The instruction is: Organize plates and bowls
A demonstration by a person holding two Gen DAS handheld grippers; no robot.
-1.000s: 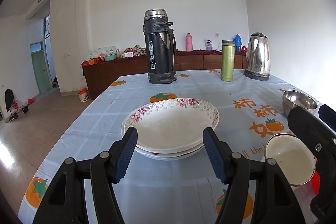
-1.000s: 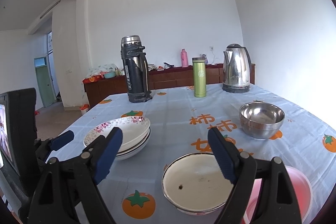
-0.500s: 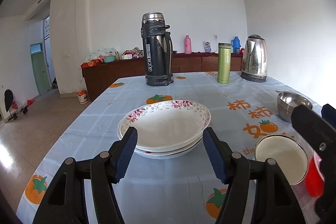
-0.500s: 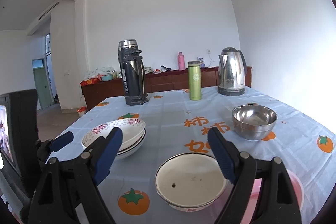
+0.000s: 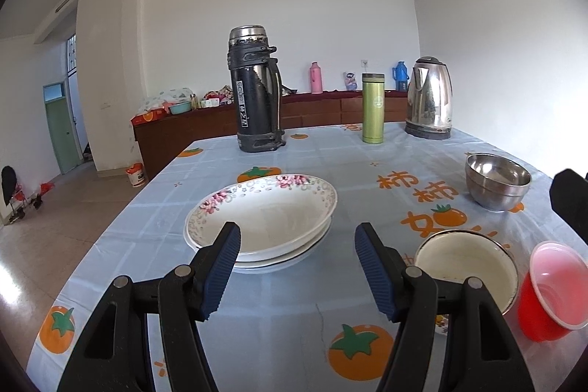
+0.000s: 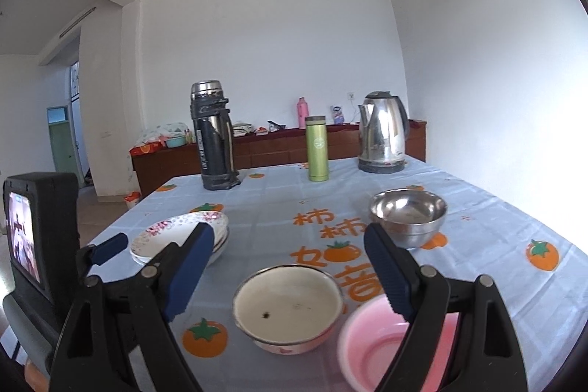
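Observation:
A stack of flowered white plates (image 5: 268,219) (image 6: 172,234) sits on the table just beyond my left gripper (image 5: 296,247), which is open and empty. A cream enamel bowl (image 6: 288,307) (image 5: 466,263) lies in front of my right gripper (image 6: 286,259), also open with nothing between its fingers. A pink plastic bowl (image 6: 378,340) (image 5: 555,285) stands close by, partly behind the right finger. A steel bowl (image 6: 408,215) (image 5: 498,180) rests farther back on the right.
At the far side of the light-blue tablecloth (image 5: 330,164) stand a tall black flask (image 5: 255,90), a green bottle (image 5: 372,107) and a steel kettle (image 5: 430,98). The left gripper's body (image 6: 40,234) shows at the right wrist view's left edge. A sideboard (image 5: 205,127) runs along the wall.
Both grippers have drawn back from the table's far side, so the plates and bowls sit farther off. The pink bowl has come into fuller view. Both stay open.

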